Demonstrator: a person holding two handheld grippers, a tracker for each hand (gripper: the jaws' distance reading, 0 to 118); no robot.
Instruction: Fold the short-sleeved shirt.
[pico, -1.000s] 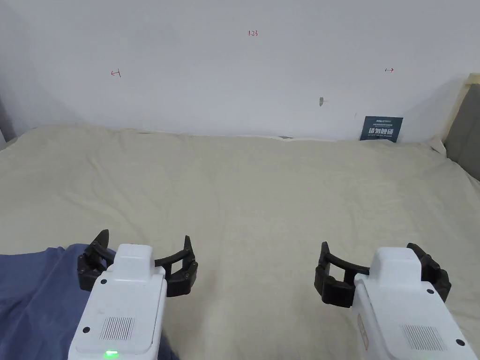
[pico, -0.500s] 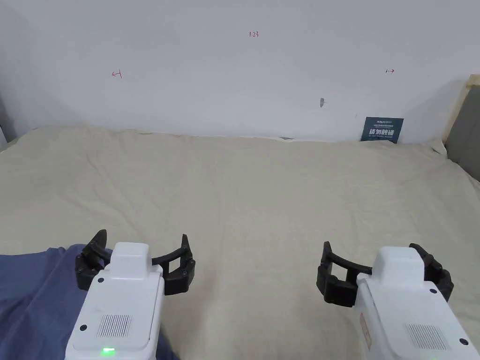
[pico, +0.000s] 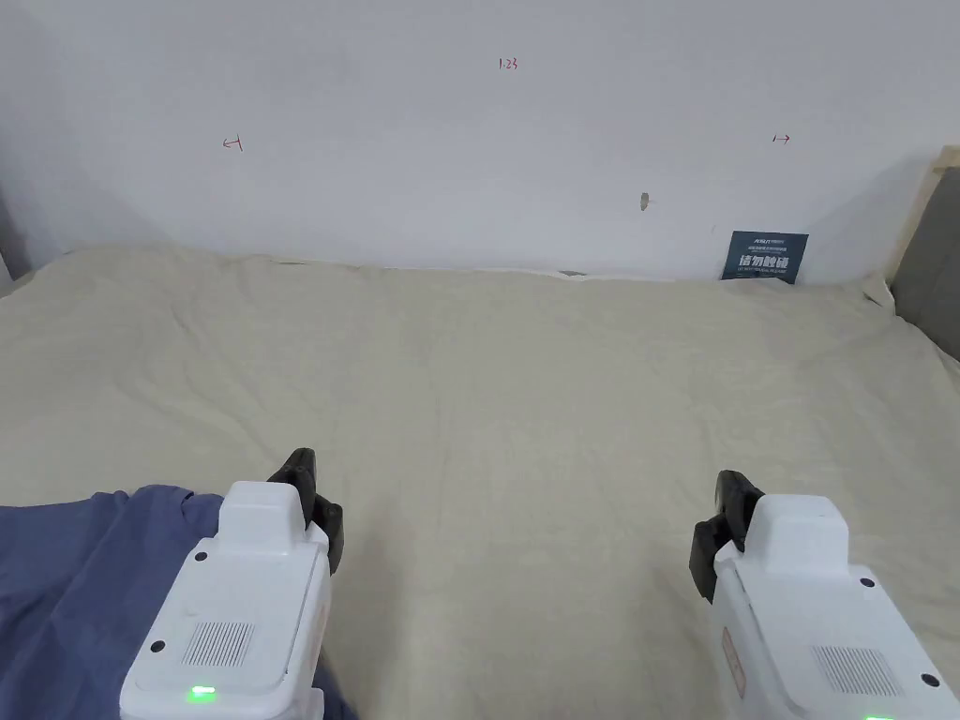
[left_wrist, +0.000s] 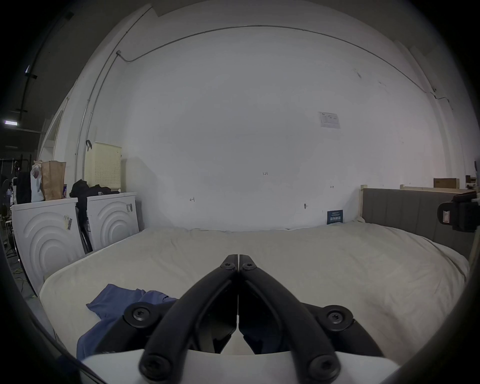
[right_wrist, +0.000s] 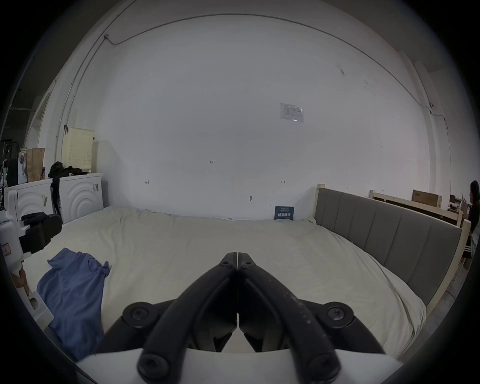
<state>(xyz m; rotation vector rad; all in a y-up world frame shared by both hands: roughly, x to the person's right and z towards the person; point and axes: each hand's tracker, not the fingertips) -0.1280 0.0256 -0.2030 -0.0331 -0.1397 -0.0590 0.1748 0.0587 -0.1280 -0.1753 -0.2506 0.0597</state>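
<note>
Cream-sheeted bed (pico: 525, 375) against white wall (pico: 469, 141), grey headboard (right_wrist: 384, 228) at right end. Blue short-sleeved shirt (right_wrist: 72, 288) crumpled on bed's near-left corner, unfolded, under and beside left gripper (pico: 309, 497). Left gripper jaws closed together, holding nothing. Right gripper (pico: 727, 525) same, closed empty, over bare sheet well apart from shirt.

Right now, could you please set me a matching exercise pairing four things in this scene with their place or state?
Things:
1. left gripper
2. blue shirt
3. headboard
4. blue sign

Places or states:
A. leaning on the wall at the bed's far edge
B. grey, padded, along the bed's right side
C. jaws shut, holding nothing
D. crumpled on the bed, near left

Pairs: 1-C, 2-D, 3-B, 4-A
</note>
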